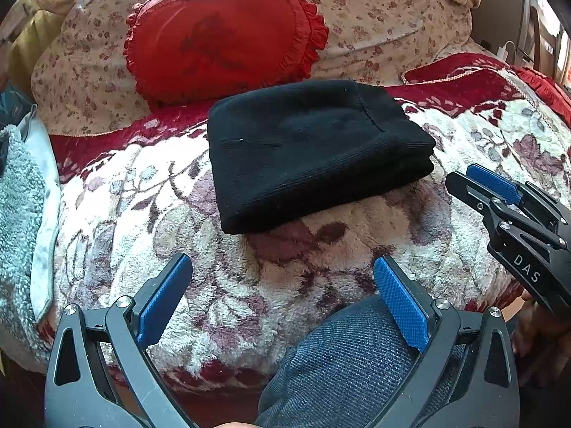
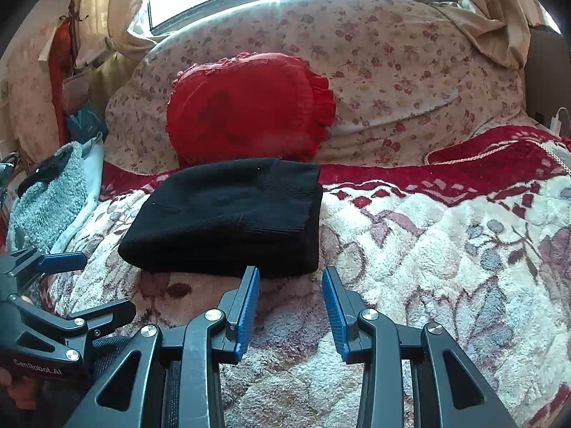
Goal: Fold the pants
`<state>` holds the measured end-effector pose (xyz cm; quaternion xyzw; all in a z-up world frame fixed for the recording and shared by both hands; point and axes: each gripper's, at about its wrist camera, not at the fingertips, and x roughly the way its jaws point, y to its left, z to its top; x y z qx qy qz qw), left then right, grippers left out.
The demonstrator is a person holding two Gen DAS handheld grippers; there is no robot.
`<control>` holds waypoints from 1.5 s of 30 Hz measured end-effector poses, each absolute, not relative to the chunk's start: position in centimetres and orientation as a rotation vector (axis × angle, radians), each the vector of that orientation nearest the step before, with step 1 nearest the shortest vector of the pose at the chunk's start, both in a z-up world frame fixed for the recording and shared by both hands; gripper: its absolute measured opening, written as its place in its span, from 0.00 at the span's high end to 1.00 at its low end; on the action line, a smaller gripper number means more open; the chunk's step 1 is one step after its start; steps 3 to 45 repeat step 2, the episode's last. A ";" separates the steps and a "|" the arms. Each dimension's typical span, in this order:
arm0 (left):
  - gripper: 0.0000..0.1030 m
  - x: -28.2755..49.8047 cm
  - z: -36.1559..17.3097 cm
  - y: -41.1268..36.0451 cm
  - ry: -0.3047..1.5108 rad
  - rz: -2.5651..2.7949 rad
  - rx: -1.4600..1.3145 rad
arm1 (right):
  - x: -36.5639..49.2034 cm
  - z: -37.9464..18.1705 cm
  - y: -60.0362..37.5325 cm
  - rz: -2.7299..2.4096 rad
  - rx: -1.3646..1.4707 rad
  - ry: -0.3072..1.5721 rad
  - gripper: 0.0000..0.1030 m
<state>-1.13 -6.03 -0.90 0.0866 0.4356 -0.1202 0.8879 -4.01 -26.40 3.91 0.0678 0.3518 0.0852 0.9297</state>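
Pants (image 1: 314,153) lying as a compact black bundle on the floral fleece blanket (image 1: 357,260) covering the bed, several layers showing stacked at the near right edge, corners roughly squared. Sitting just in front of the red ruffled pillow (image 1: 221,35), itself leaning against the flowered bedding (image 1: 374,10) behind. Looking, to judge by that tidy stack, essentially finished: no loose leg trailing out, no waistband hanging free, nothing obviously left to double over (though the far side of the bundle is hidden from both views). Left hand-held gripper (image 1: 282,303) hovering near the bundle's front edge with jaws spread wide and nothing between the blue pads, a knee in dark denim (image 1: 349,363) showing underneath. Right hand-held gripper (image 2: 291,306) pointing at the near right corner of the bundle, jaws parted about halfway, pads bare, tips just short of the cloth and apparently not touching. Neither one holding any fabric. Remaining, at most, a light press to flatten the top or a nudge to square the edges; otherwise just pulling both tools away. Grey fluffy towel (image 1: 18,192) resting off at the left edge of the bed, well apart from the pants and playing no part.
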 end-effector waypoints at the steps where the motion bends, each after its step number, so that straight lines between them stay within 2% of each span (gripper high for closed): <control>1: 0.01 -1.2 -0.9 -6.1 0.905 -0.249 0.182 | -4.0 3.9 -26.4 0.175 0.139 0.722 0.66; 45: 0.01 -1.2 -0.9 -6.1 0.906 -0.251 0.183 | -4.0 3.9 -26.4 0.175 0.138 0.722 0.66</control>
